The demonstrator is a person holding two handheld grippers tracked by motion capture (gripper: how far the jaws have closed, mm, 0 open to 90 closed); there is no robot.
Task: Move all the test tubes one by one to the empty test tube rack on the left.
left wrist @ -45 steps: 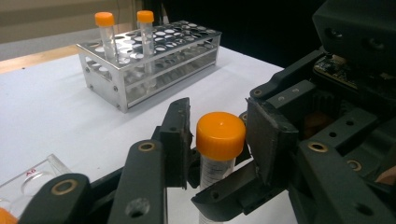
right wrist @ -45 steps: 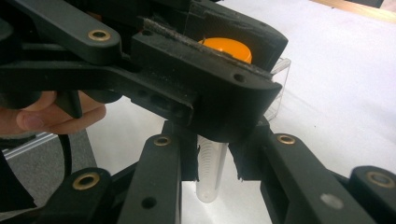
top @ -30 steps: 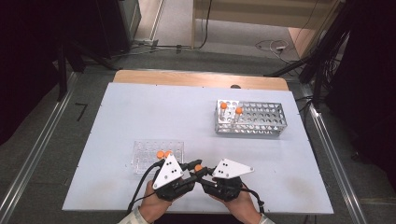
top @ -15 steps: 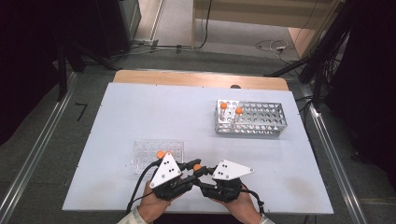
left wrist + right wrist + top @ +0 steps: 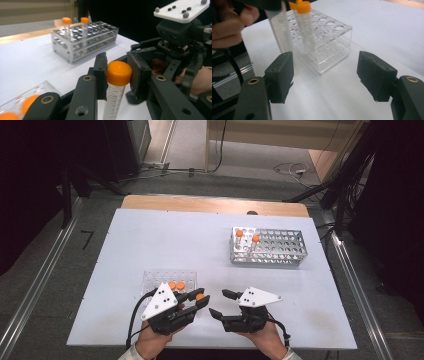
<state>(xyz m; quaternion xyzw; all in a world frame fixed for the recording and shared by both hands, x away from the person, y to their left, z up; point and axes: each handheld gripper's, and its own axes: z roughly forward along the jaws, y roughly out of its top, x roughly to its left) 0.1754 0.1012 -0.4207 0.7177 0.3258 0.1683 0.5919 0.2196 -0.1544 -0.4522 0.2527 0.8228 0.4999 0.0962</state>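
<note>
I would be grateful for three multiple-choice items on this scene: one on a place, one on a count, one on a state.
1. Where does the metal rack stand?
A. on the far right part of the table
B. at the near left corner
C. on the floor

2. How many orange-capped tubes stand in the metal rack?
A. none
B. two
C. six

3. How is the right gripper?
A. shut on a tube
B. shut on the clear rack
C. open, with nothing between its fingers

Answers:
1 A, the high view shows it far and to the right.
2 B, two orange caps rise at its left end.
3 C, its fingers stand wide apart; the left gripper holds the tube.
</note>
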